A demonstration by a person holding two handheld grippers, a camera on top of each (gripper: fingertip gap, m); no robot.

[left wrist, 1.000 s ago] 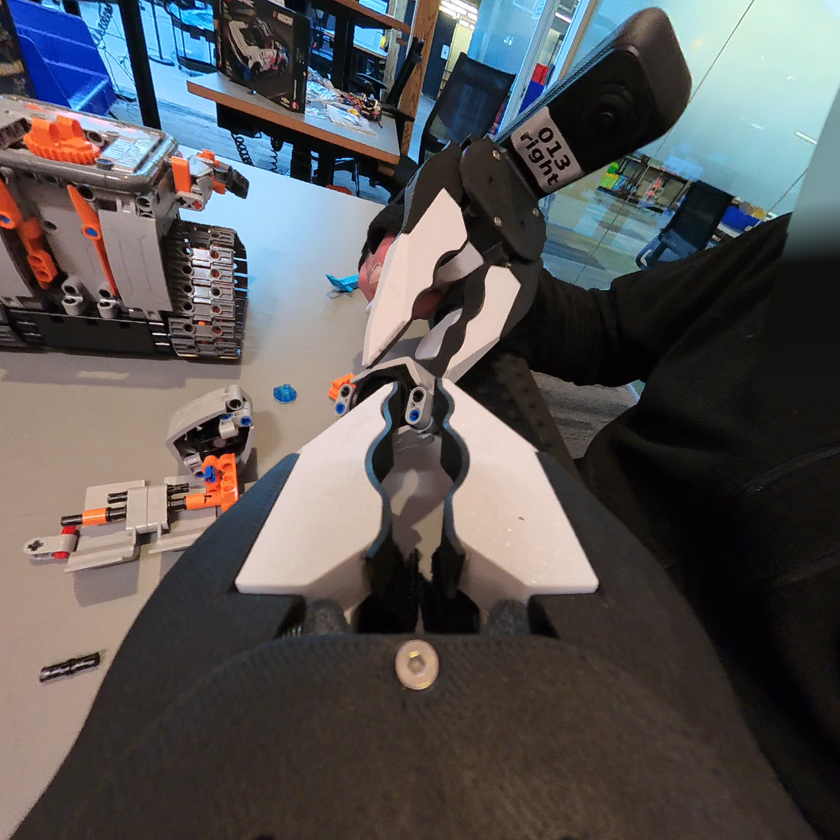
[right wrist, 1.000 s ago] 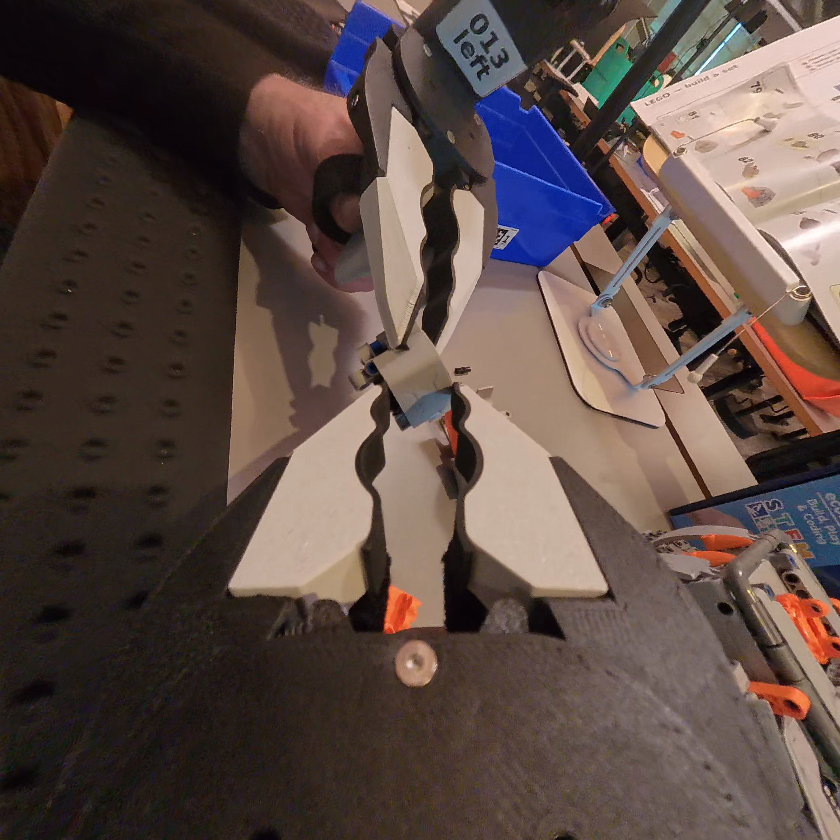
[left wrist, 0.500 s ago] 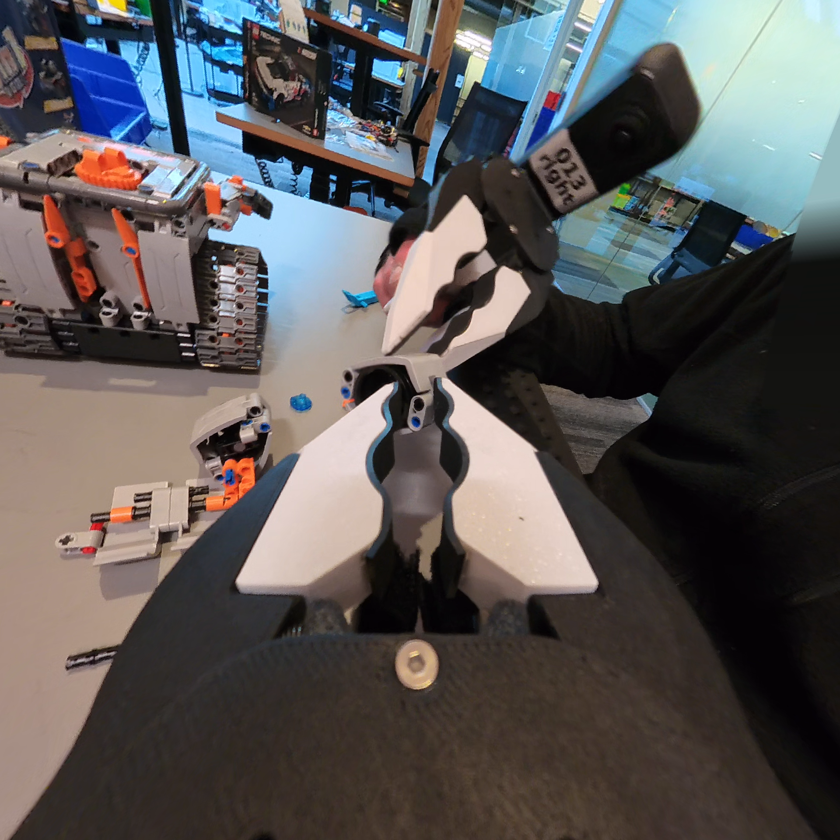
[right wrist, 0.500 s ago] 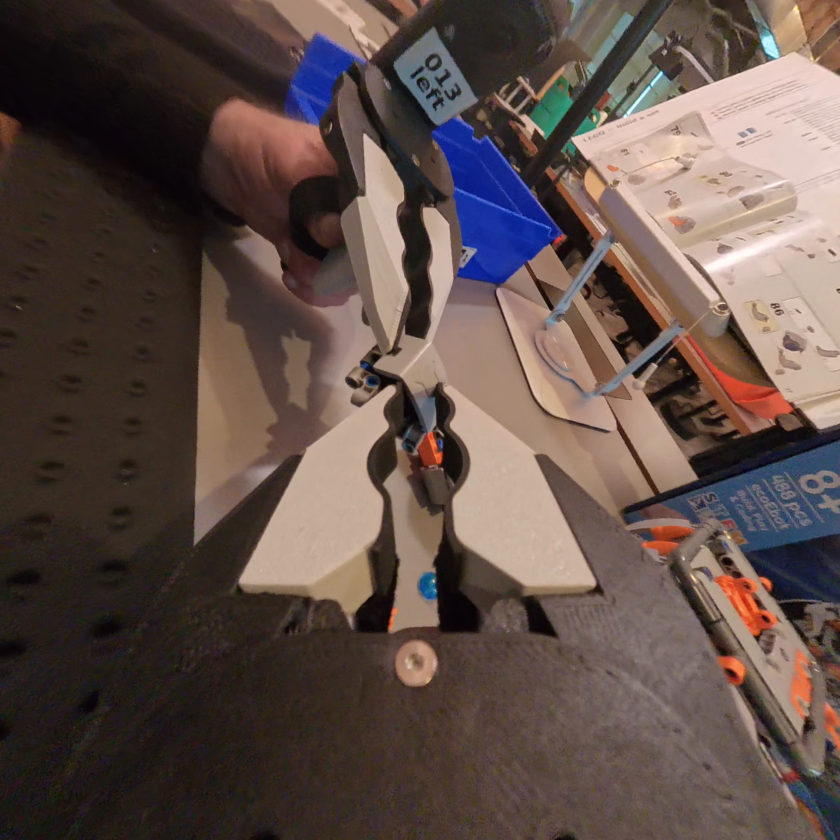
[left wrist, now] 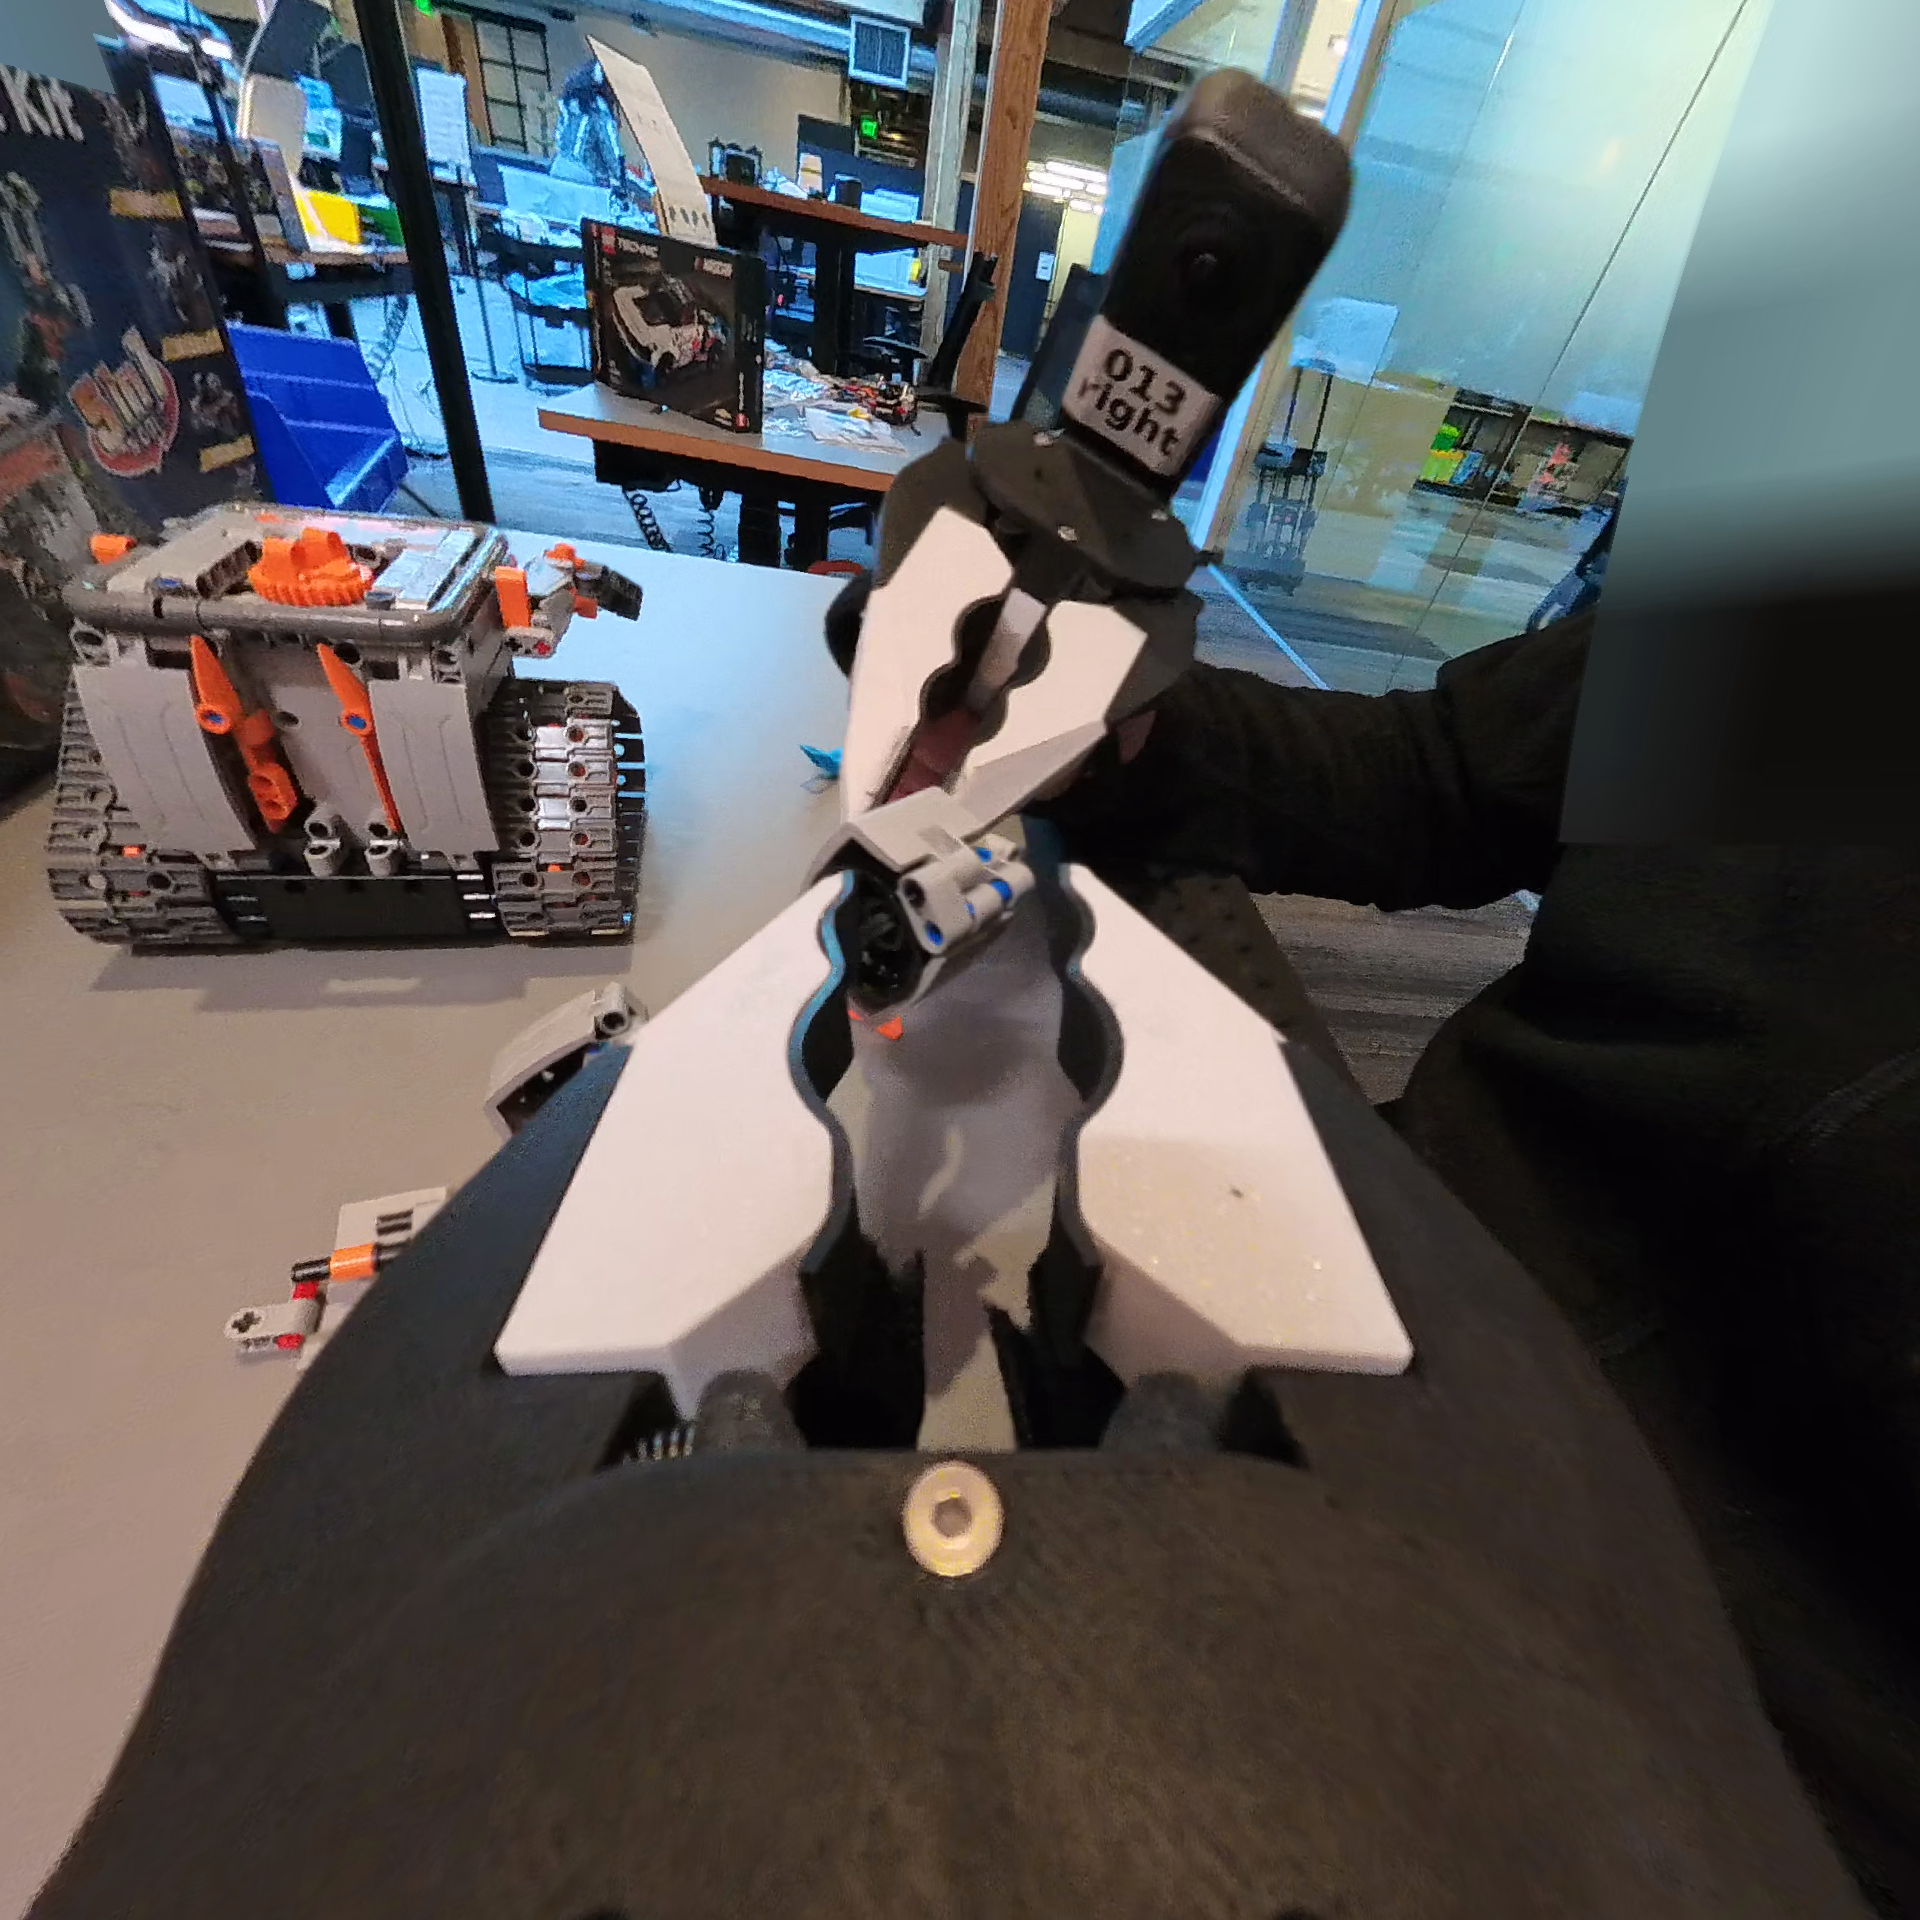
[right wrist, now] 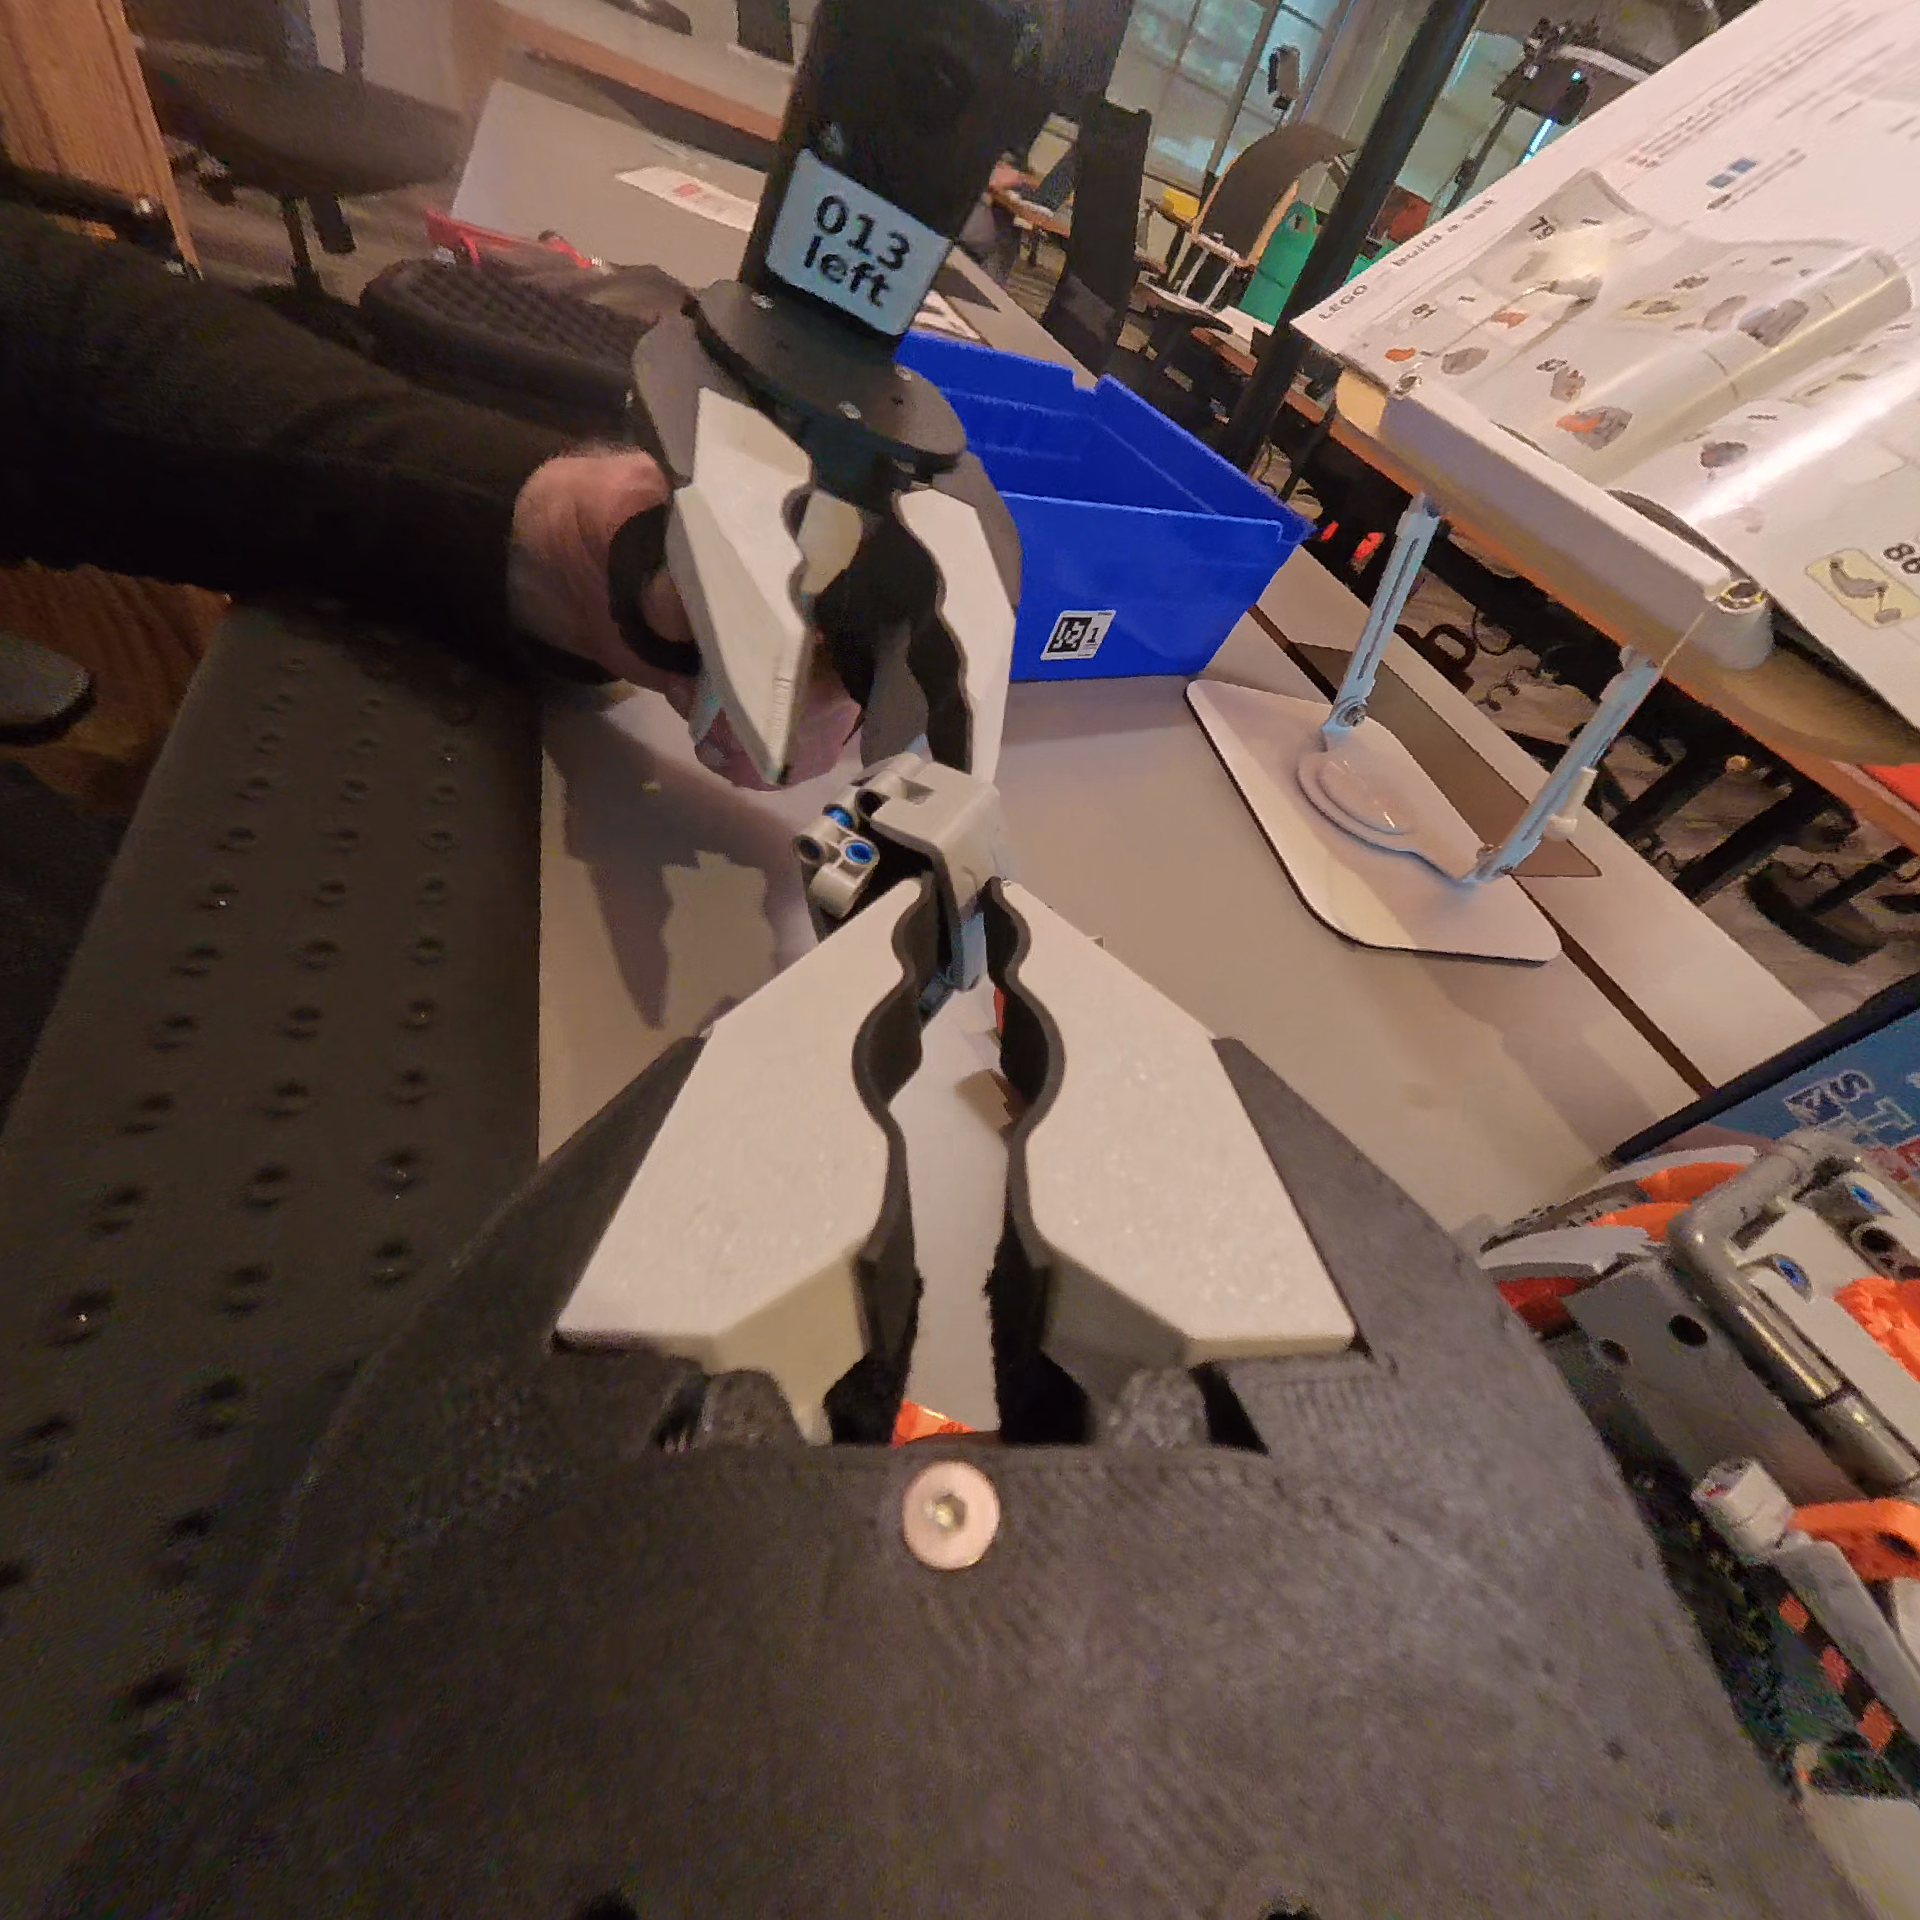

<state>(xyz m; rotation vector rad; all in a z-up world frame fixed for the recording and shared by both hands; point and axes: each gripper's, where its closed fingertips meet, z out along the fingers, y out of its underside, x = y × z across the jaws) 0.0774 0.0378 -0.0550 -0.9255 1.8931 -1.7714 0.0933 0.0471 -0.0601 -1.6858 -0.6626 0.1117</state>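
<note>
Right tool (right wrist: 956,894) pinches the grey brick assembly (right wrist: 914,831) (blue pins showing) above the bench (right wrist: 1195,914); left tool (left wrist: 935,904), fingers spread, surrounds it, beside the tracked model (left wrist: 343,727).

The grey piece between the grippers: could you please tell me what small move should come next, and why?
Probably draw the left gripper back off the grey piece: its jaws stand open around the piece, while the right gripper is shut on it, so the right seems to carry it alone.
</note>
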